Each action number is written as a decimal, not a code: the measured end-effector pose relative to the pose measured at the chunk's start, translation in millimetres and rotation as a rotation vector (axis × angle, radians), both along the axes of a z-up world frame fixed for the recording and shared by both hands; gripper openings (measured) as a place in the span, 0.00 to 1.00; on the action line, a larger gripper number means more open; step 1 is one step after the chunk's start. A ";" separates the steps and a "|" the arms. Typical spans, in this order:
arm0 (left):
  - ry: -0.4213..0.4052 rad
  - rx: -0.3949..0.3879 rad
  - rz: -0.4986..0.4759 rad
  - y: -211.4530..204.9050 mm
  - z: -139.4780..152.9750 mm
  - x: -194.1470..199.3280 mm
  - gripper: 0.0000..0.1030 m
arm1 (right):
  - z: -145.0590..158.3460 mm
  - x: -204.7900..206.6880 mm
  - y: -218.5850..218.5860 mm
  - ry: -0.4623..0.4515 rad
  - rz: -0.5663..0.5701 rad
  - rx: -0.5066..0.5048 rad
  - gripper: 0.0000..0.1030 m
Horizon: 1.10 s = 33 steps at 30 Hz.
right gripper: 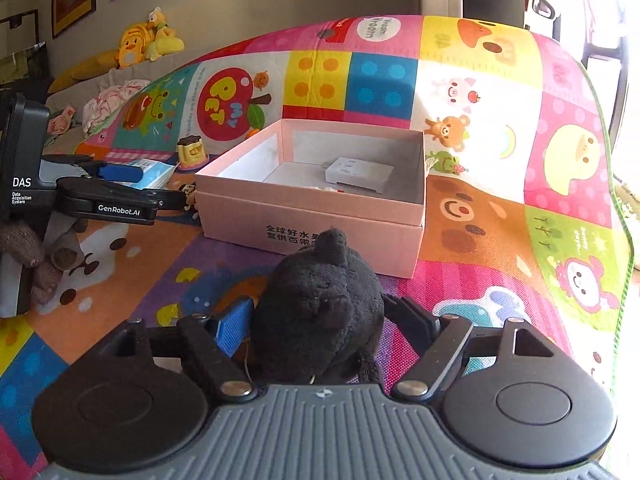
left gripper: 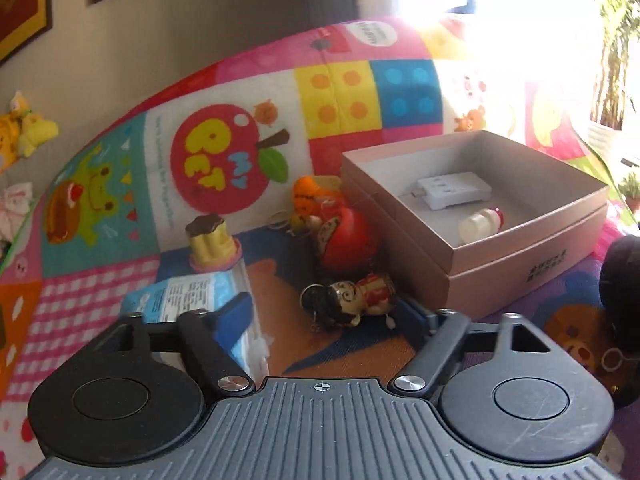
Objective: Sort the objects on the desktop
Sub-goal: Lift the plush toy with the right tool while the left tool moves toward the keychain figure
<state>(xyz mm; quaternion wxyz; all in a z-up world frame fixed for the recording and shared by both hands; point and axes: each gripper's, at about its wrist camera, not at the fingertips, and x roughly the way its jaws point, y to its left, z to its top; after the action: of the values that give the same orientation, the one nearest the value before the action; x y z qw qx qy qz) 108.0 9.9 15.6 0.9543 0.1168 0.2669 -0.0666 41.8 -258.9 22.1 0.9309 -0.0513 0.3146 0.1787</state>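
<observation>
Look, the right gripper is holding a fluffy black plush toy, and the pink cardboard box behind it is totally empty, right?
Not quite. The right gripper does hold the fluffy black plush toy, but the pink cardboard box isn't empty. The left wrist view shows a flat white plastic adapter and a small white bottle with a red cap inside.

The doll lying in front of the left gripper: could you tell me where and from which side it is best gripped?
Grip the doll across its red body, not the round dark head. It lies on its side, head left, near the box, so coming from above with the open left gripper looks safest.
</observation>
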 end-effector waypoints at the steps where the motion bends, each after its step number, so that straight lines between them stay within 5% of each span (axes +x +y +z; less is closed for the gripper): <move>1: -0.004 0.017 -0.024 -2.5 -0.2 1.7 0.63 | 0.8 0.3 -0.4 -0.003 -0.002 0.001 0.78; 6: -0.071 0.088 -0.157 -18.4 -3.6 5.3 0.72 | 3.8 2.5 -0.4 -0.015 -0.007 -0.019 0.81; 8: -0.052 0.113 -0.196 -21.9 -8.2 12.6 0.91 | 4.6 4.3 1.3 -0.016 -0.007 -0.029 0.82; 9: -0.044 0.106 -0.208 -21.2 -10.3 16.7 0.93 | 4.9 4.9 1.9 -0.016 -0.006 -0.033 0.82; 13: 0.032 0.009 -0.293 -16.6 -14.0 25.4 0.92 | 7.4 7.1 2.6 -0.022 -0.011 -0.042 0.82; 15: 0.038 0.021 -0.306 -19.0 -17.6 20.9 0.92 | 13.2 8.8 -3.0 -0.049 -0.025 -0.028 0.82; 18: 0.042 0.039 -0.348 -20.3 -19.1 3.6 0.93 | 28.4 23.9 -26.3 -0.054 -0.083 0.081 0.85; 22: 0.172 -0.066 -0.464 -19.5 -23.0 -29.1 0.93 | 32.7 65.3 -56.5 -0.047 -0.235 0.187 0.95; 27: 0.142 -0.080 -0.369 -20.4 -21.7 -67.0 0.94 | 19.7 117.8 -68.8 0.031 -0.298 0.265 0.95; 33: 0.045 -0.031 -0.222 -14.0 -6.6 -71.3 0.94 | 19.2 119.7 -34.4 0.079 -0.175 0.328 0.99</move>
<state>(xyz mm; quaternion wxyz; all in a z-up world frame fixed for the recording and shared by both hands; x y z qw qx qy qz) 36.7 -4.1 9.0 0.9365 0.1292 0.2728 -0.1785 161.5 -293.3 41.3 0.9256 0.1358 0.3210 0.1478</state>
